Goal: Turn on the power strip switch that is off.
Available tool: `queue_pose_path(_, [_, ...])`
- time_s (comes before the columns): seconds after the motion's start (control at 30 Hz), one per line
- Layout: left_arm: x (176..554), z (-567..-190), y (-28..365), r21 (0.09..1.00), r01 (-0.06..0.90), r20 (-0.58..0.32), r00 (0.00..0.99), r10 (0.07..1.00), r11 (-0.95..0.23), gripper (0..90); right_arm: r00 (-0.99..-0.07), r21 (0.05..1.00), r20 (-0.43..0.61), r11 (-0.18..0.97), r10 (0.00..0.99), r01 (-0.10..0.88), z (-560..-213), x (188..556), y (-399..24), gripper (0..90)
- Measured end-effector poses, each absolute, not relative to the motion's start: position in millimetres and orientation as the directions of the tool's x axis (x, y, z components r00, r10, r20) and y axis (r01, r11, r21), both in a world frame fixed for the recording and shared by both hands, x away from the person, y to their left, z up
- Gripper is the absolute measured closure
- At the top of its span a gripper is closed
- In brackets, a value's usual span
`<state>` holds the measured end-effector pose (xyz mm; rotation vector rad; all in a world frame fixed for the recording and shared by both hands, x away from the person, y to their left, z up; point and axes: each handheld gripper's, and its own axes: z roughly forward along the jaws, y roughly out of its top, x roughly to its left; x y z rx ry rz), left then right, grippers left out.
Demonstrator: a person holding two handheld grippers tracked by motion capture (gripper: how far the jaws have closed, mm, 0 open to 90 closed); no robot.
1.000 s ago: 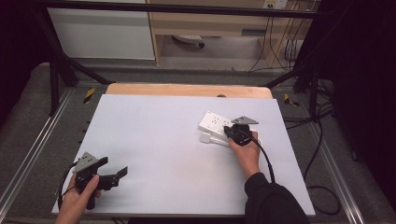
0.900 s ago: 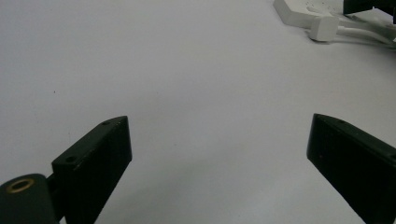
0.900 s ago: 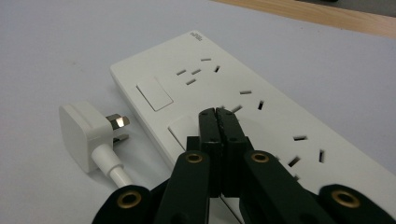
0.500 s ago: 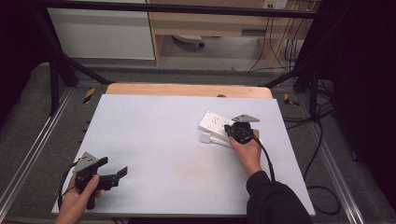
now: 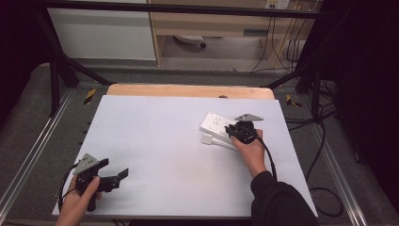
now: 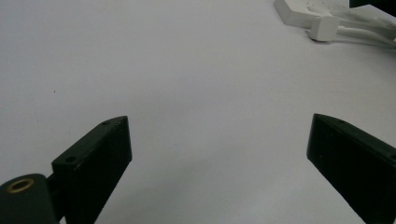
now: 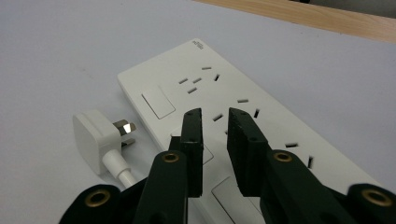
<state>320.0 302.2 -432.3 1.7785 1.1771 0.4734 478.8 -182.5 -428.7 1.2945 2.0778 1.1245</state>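
A white power strip [image 5: 215, 123] [image 7: 243, 79] lies at the right of the white table top, and its white plug [image 5: 207, 139] [image 7: 92, 139] rests on the board beside it, unplugged. My right gripper [image 5: 229, 130] [image 7: 214, 116] hovers just above the strip's middle. Its jaws have just been opening and now stand a narrow gap apart with nothing between them. My left gripper [image 5: 120, 175] [image 6: 217, 126] rests low at the front left, open wide and empty. It points across the board toward the power strip [image 6: 303, 11] and plug [image 6: 323, 28].
The white board [image 5: 155, 141] covers the table, and a wooden strip [image 5: 188, 90] shows along its far edge. Metal frame rails run down both sides. Cables hang off to the right beyond the table.
The right hand stays over the power strip with barely any shift. The left gripper has not moved.
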Motion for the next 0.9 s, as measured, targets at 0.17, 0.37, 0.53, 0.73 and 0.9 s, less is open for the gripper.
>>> queue_pose_path(0.17, [319.9,-432.4,302.2,0.849,0.515,-0.162,0.467,0.869,-0.119,6.5,-0.458,0.818,0.053,0.225,0.887,0.53,-426.0,478.6,-183.4,69.2])
queue_pose_path(0.37, [319.8,-432.4,302.4,0.849,0.514,-0.161,0.468,0.869,-0.119,6.5,-0.454,0.813,0.056,0.224,0.889,0.538,-421.8,480.0,-182.4,59.9])
queue_pose_path(0.53, [319.7,-432.5,302.4,0.849,0.516,-0.162,0.467,0.87,-0.118,6.6,-0.446,0.802,0.048,0.231,0.894,0.551,-418.3,482.6,-180.8,44.3])
queue_pose_path(0.73, [319.8,-432.7,302.7,0.849,0.517,-0.166,0.462,0.871,-0.113,6.5,-0.437,0.81,0.047,0.222,0.898,0.542,-414.7,483.6,-181.2,31.4])
queue_pose_path(0.9, [319.6,-432.6,302.5,0.849,0.517,-0.164,0.463,0.871,-0.114,6.5,-0.429,0.801,0.048,0.222,0.902,0.557,-414.3,483.9,-183.1,18.9])
